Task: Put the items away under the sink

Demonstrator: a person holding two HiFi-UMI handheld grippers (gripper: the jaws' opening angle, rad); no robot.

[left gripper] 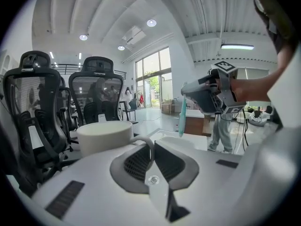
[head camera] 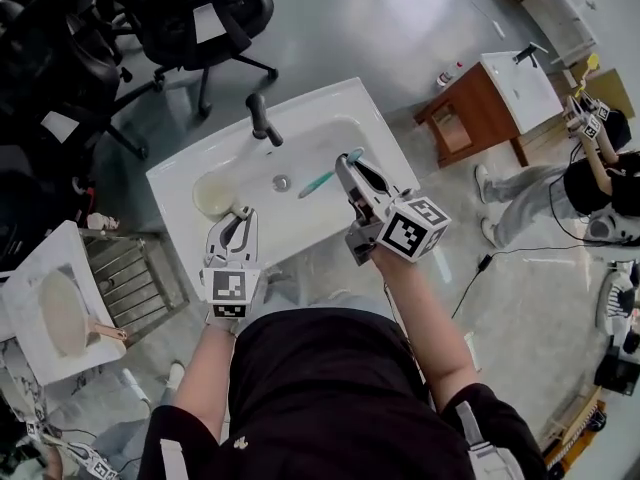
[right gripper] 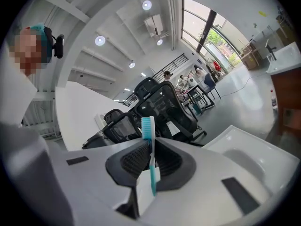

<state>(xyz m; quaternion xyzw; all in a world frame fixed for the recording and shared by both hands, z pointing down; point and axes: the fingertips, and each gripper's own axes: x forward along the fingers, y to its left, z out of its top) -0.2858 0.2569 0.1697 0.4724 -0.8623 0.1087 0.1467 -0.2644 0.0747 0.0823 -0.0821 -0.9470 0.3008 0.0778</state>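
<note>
I stand at a white sink (head camera: 190,168) with a black faucet (head camera: 262,120). My left gripper (head camera: 243,215) is shut on the handle of a white cup (head camera: 213,194), held over the basin's left part. In the left gripper view the cup (left gripper: 104,135) sits just left of the jaws (left gripper: 151,147), its thin handle pinched between the pads. My right gripper (head camera: 345,163) is shut on a teal and white toothbrush (head camera: 325,178) above the basin's right side. In the right gripper view the toothbrush (right gripper: 149,145) stands upright between the pads (right gripper: 151,157), bristles up. The left gripper view also shows the right gripper (left gripper: 207,95) with the toothbrush (left gripper: 182,117) hanging from it.
Black office chairs (head camera: 200,18) stand behind the sink. A wooden cabinet (head camera: 480,113) with a small basin is at the right, and a person (head camera: 590,183) sits beyond it. At the left are a metal rack (head camera: 130,278) and a white tray (head camera: 25,288) with a plate.
</note>
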